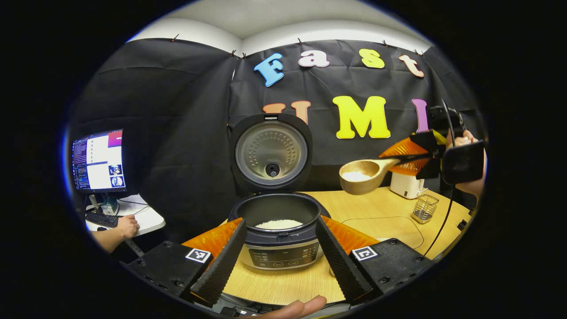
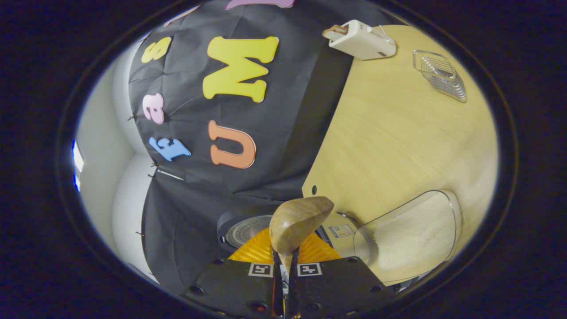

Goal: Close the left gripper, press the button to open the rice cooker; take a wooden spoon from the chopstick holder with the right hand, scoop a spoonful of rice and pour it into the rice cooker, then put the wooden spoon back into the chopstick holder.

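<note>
The left claw [image 1: 280, 261] stood wide before the open rice cooker [image 1: 279, 230]; the right claw [image 2: 285, 266] gripped the wooden spoon [image 1: 365, 175], holding rice, above the counter [image 1: 376, 208].

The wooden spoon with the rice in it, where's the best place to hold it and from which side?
Grip the wooden spoon on its flat handle, coming in from the handle end, as the right gripper does here. The bowl is round, wide and loaded with rice; the narrow handle fits between the fingers and lets the bowl stay level.
</note>
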